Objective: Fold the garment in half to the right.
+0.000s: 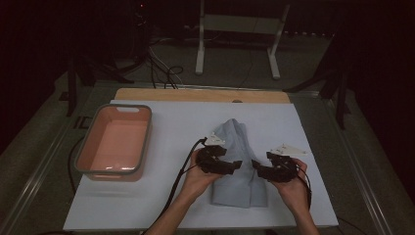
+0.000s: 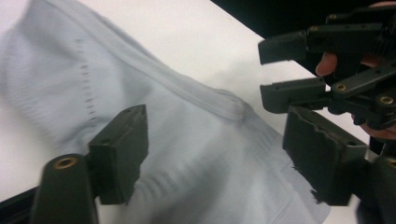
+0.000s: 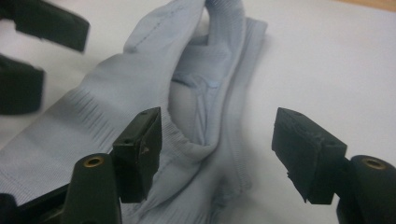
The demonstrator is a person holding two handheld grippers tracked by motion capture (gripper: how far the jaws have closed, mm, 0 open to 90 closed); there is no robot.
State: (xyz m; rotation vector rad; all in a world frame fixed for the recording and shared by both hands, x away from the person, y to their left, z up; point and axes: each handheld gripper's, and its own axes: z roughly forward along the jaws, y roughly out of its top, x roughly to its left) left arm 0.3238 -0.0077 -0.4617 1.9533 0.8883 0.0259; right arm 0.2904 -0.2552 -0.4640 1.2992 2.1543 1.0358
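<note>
Cloth dominates the middle of the scene: a pale blue garment (image 1: 240,166) lies crumpled and partly folded on the white sheet (image 1: 161,196) that covers the worktop, its narrow end pointing away from the person and its wider hem toward the near edge. Left tool (image 1: 226,166) sits over the garment's left side, held in the person's left hand (image 1: 198,177), with its jaws standing apart and nothing pinched between them; in the left gripper view the ribbed fabric (image 2: 187,154) lies under and between the two black jaws, untouched by the pads. Right tool (image 1: 262,169) sits at the garment's right edge in the right hand (image 1: 291,188), its jaws likewise apart; the right gripper view shows a raised fold of the cloth (image 3: 196,93) just ahead of the gap, close beside the left-hand jaw, though whether that jaw brushes the fabric cannot be told. The two tools face each other across the garment, near but not touching. A pink tub (image 1: 85,147) with a grey rim stands well to the left on the same sheet.
</note>
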